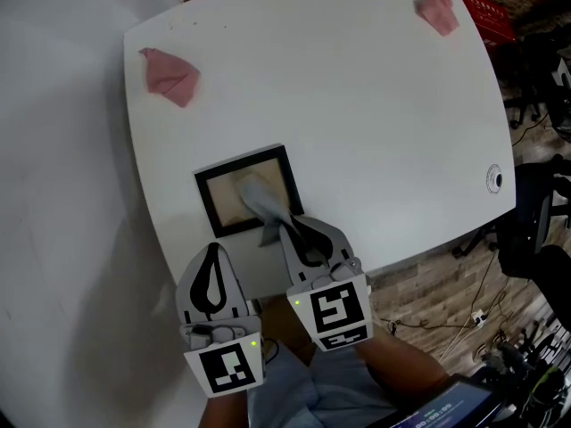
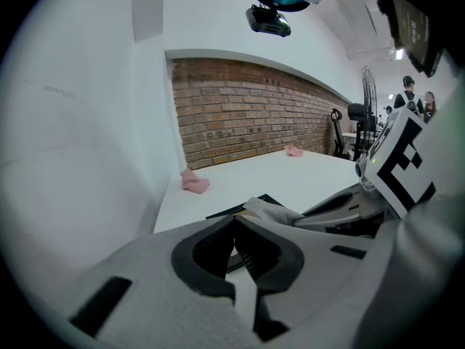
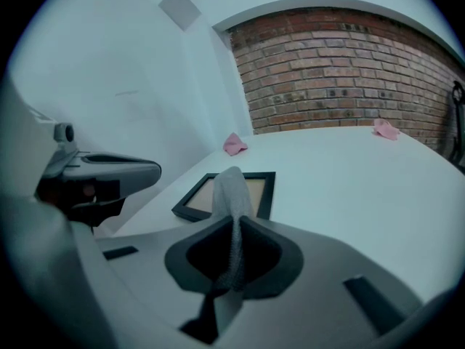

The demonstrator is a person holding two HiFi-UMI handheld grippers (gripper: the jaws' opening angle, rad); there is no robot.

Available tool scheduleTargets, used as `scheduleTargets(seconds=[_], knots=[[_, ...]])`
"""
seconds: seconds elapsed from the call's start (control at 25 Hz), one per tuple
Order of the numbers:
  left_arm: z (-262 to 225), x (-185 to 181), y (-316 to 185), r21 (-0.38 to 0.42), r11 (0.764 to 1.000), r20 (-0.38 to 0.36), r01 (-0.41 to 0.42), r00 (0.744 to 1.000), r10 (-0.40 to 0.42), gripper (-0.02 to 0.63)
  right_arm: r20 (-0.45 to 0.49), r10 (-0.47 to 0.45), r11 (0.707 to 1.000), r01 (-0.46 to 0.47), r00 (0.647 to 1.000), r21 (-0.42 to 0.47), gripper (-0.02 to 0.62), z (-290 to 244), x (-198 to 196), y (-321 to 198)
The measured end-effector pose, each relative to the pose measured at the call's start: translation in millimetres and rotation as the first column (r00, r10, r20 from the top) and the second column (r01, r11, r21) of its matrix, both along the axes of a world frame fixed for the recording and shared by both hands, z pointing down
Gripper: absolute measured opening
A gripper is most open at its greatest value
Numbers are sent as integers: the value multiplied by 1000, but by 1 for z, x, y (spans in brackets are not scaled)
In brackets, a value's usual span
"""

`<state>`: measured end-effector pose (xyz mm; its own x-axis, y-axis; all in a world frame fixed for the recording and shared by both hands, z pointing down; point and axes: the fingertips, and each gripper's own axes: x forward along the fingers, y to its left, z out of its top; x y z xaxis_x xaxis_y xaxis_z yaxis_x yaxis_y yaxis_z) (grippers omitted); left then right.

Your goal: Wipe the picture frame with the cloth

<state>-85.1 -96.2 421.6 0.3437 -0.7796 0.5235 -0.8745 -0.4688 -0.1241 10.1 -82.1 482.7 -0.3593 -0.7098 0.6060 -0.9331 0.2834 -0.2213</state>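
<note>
The right claw [image 3: 234,227] is pinching the cloth [image 3: 231,187] tight. The cloth sticks out past the tips and lies on the middle of the frame [image 1: 241,162]. The left claw [image 2: 234,222] is pressed together with nothing in it, near the frame's close edge. The frame lies flat on the white tabletop [image 1: 357,105]. Two pink rags [image 1: 169,76] sit far off. I think the wiping is under way, and the frame's sides and corners likely need a rub yet.
</note>
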Motion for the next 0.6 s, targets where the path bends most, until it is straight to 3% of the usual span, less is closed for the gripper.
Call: scheduleTargets(seconds=[0.6], knots=[[-13, 36, -1, 37, 999, -23, -37, 999, 38, 9, -18, 68, 997, -68, 998, 27, 32, -13, 49, 4]])
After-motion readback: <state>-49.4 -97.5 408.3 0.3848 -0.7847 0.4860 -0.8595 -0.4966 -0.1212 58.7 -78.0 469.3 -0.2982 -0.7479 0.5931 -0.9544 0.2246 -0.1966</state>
